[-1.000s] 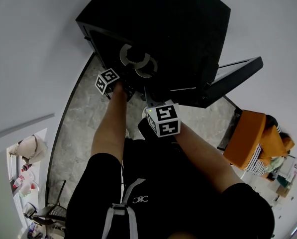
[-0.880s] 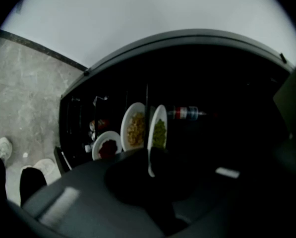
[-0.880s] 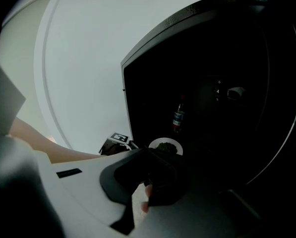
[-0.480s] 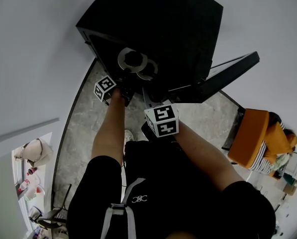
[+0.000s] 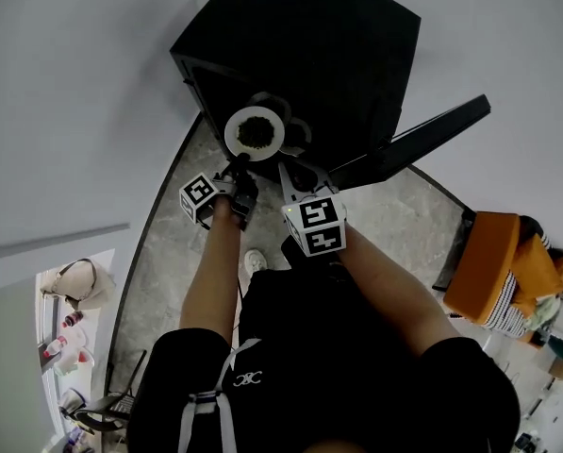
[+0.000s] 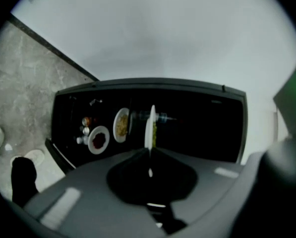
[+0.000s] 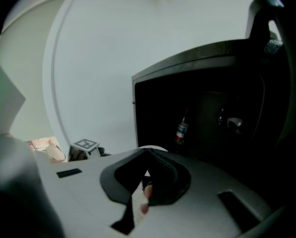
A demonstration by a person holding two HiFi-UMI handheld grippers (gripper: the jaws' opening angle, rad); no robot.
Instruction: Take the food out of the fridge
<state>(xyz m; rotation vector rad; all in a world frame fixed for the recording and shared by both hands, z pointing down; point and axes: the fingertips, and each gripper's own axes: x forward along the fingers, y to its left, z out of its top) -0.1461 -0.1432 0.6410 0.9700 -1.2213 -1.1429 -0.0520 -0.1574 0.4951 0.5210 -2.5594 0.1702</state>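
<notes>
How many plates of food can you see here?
3. One plate is pinched edge-on in the left hand-held gripper. Two more sit inside the fridge: a plate with dark red food and a plate with yellowish food beside it. The dark interior may hide others.

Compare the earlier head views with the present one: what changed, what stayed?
The left gripper, its jaws having just closed on the rim of the plate of dark food, has drawn it out of the fridge towards the person. The right gripper remains shut; the fridge door stays open.
</notes>
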